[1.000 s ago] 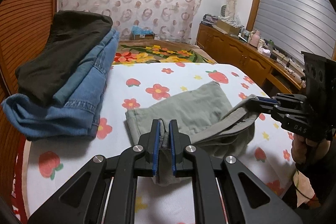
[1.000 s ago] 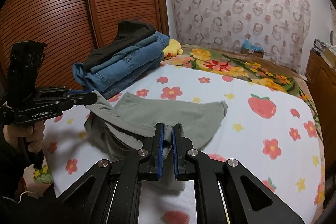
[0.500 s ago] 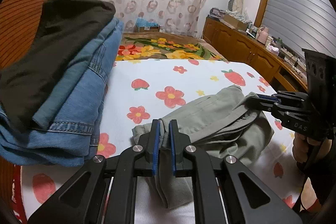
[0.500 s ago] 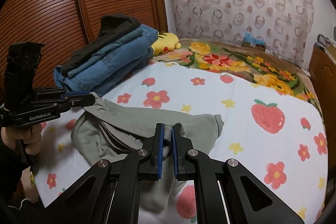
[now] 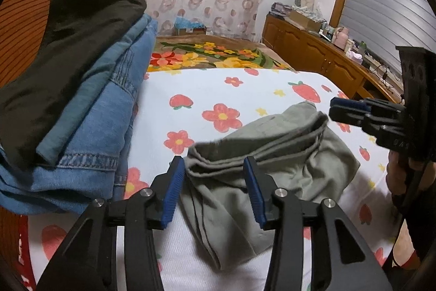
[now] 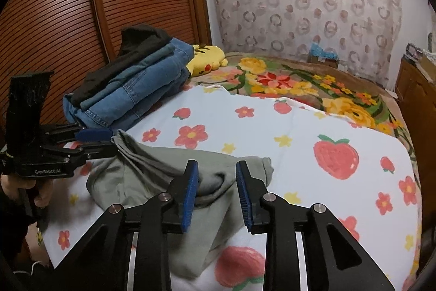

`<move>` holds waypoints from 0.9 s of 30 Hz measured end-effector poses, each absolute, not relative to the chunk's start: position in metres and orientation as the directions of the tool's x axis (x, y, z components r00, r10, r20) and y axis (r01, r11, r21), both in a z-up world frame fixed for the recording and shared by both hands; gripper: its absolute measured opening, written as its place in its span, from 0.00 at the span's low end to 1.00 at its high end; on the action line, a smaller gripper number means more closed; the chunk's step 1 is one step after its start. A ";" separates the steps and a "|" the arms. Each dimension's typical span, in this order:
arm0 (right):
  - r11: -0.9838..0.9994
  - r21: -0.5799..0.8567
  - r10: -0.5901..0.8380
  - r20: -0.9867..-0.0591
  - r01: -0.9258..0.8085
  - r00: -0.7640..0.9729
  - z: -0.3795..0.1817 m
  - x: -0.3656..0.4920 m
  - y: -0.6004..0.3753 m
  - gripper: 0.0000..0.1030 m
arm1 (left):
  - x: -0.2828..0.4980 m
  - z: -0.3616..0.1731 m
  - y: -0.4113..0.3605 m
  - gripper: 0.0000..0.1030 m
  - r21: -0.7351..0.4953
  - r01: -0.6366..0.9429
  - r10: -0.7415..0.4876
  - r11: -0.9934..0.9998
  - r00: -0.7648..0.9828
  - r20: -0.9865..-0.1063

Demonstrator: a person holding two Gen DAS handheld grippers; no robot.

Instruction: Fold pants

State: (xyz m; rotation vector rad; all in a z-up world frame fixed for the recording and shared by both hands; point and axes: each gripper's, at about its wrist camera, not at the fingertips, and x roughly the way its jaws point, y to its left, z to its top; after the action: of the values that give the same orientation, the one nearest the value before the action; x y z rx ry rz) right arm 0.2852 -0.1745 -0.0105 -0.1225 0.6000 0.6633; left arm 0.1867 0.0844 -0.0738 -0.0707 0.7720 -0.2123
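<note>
The grey-green pants (image 5: 261, 154) lie bunched and partly folded on the white flowered sheet (image 5: 212, 89); they also show in the right wrist view (image 6: 163, 168). My left gripper (image 5: 215, 168) is open, its blue pads either side of the pants' near left edge, not clamping it. It shows from the side in the right wrist view (image 6: 98, 141). My right gripper (image 6: 216, 176) is open over the pants' right edge, holding nothing. It shows at the right in the left wrist view (image 5: 343, 111).
A stack of folded jeans and a dark garment (image 5: 81, 100) sits on the sheet at the left, close to my left gripper. A yellow plush toy (image 6: 207, 62) lies behind it. A wooden cabinet (image 5: 313, 51) stands at the right, a slatted wardrobe (image 6: 81, 5) at the left.
Both grippers, shut on the pants' edges before, have opened and let the cloth drop onto the sheet. The pants have shifted closer to the jeans stack.
</note>
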 end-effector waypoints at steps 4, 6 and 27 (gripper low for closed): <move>0.776 0.085 0.547 -0.585 -0.625 0.599 -0.017 0.286 -0.176 0.38 | 0.189 -0.081 0.088 0.45 -0.140 0.151 -0.206 0.978 0.683 -0.700; 0.776 0.075 0.536 -0.602 -0.626 0.592 -0.021 0.288 -0.175 0.38 | 0.191 -0.084 0.088 0.45 -0.140 0.148 -0.204 0.979 0.676 -0.709; 0.760 0.125 0.570 -0.599 -0.637 0.562 -0.023 0.309 -0.184 0.06 | 0.205 -0.092 0.088 0.43 -0.130 0.150 -0.197 0.980 0.648 -0.735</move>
State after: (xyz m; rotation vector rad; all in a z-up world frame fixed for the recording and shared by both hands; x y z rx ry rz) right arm 0.3089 -0.1835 -0.0235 -0.1103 0.6646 0.7124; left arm 0.2048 0.0878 -0.0917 -0.0590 0.8426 -0.1974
